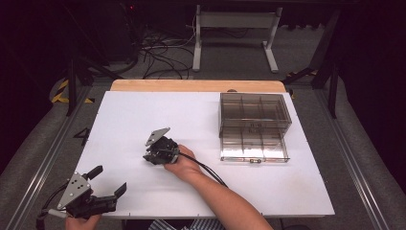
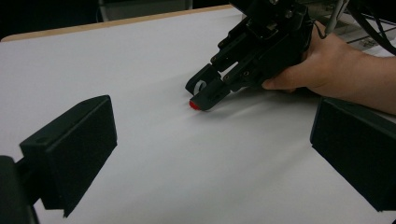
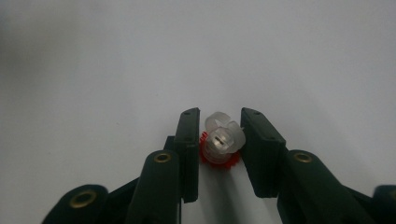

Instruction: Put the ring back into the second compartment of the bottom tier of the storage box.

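Right gripper [image 1: 152, 155] is tipped down onto the white table [image 1: 143, 115], well left of the clear compartment box [image 1: 253, 125] standing at the table's far right. Between its jaws sits a small red gear with a clear plastic hub [image 3: 221, 142], resting on the table surface. The jaws flank the part closely; left pad looks to touch the red teeth, a thin gap on the right side, so not clamped yet, no firm grasp. In the left gripper view the red part [image 2: 194, 104] peeks out at the tip of the right gripper [image 2: 205, 93]. Left gripper [image 1: 107, 179] sits at the near left table edge, far from the box, jaws spread wide, nothing between them
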A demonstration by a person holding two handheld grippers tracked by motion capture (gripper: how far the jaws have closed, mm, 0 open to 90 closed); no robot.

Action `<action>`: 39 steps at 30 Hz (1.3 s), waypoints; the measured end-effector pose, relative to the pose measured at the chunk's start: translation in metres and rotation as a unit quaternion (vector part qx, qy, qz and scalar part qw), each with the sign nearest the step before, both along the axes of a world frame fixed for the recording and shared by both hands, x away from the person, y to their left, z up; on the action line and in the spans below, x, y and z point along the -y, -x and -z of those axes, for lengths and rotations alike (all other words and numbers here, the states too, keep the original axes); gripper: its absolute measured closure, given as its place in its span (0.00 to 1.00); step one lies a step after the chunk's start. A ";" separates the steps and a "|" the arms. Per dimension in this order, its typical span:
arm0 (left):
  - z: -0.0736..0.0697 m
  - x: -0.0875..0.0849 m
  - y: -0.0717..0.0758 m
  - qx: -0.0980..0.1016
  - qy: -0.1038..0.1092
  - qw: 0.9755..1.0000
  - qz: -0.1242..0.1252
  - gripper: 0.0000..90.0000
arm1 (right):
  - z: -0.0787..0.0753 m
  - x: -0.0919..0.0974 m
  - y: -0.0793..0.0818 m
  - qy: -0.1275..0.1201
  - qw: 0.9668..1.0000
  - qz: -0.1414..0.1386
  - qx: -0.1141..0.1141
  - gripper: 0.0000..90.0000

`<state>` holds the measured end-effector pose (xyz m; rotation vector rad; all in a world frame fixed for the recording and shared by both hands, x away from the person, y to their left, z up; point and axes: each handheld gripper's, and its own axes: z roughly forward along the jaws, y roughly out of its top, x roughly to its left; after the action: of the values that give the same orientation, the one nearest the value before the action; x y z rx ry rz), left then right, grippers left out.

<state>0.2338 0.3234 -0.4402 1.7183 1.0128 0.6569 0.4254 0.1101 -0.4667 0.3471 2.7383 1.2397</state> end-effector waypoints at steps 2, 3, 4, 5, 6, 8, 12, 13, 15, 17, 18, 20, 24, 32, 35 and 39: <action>0.000 0.000 -0.001 0.000 -0.002 1.000 0.000 0.02 | -0.002 0.001 0.001 0.000 1.000 0.001 0.003 0.82; 0.000 0.000 -0.001 -0.001 -0.001 1.000 0.003 0.02 | -0.003 0.002 0.001 0.000 1.000 0.003 0.002 0.82; 0.000 0.001 -0.001 0.001 -0.002 1.000 0.002 0.02 | -0.004 0.003 0.001 0.000 1.000 0.002 0.000 0.83; 0.000 0.000 -0.002 0.001 -0.003 1.000 0.004 0.02 | -0.005 0.004 0.002 0.000 1.000 0.001 -0.001 0.83; 0.000 0.001 -0.002 0.000 -0.001 1.000 0.003 0.02 | -0.007 0.004 0.003 -0.001 1.000 0.002 0.000 0.83; 0.000 0.002 -0.004 0.002 -0.002 1.000 0.006 0.02 | -0.010 0.007 0.004 -0.003 1.000 0.001 0.002 0.84; -0.001 0.004 -0.006 0.002 -0.001 1.000 0.010 0.02 | -0.017 0.013 0.006 -0.008 1.000 0.002 0.003 0.84; -0.001 0.004 -0.007 0.001 0.000 1.000 0.010 0.02 | -0.019 0.014 0.006 -0.010 1.000 0.002 0.003 0.84; -0.001 0.005 -0.008 0.001 0.001 1.000 0.014 0.02 | -0.021 0.017 0.007 -0.011 1.000 0.002 0.004 0.84; -0.001 0.006 -0.010 0.001 0.000 1.000 0.015 0.02 | -0.024 0.021 0.007 -0.011 1.000 0.004 0.005 0.84; -0.001 0.007 -0.011 0.001 -0.001 1.000 0.016 0.02 | -0.025 0.024 0.008 -0.012 1.000 0.006 0.007 0.84; -0.001 0.008 -0.013 0.000 -0.001 1.000 0.019 0.02 | -0.027 0.027 0.008 -0.015 1.000 0.008 0.006 0.84; -0.001 0.011 -0.016 0.001 -0.001 1.000 0.025 0.02 | -0.032 0.036 0.010 -0.017 1.000 0.012 0.009 0.84; -0.002 0.016 -0.023 -0.001 -0.003 0.999 0.037 0.02 | -0.040 0.056 0.012 -0.023 0.999 0.024 0.014 0.84; -0.002 0.018 -0.025 0.000 -0.002 0.999 0.040 0.02 | -0.043 0.064 0.012 -0.027 0.999 0.030 0.015 0.84; -0.002 0.020 -0.027 0.000 -0.003 0.999 0.043 0.02 | -0.045 0.074 0.012 -0.026 0.999 0.038 0.017 0.84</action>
<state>0.2609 0.3035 -0.4382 1.7570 0.9319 0.6051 0.4139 0.0360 -0.4213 0.4266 2.6430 1.2875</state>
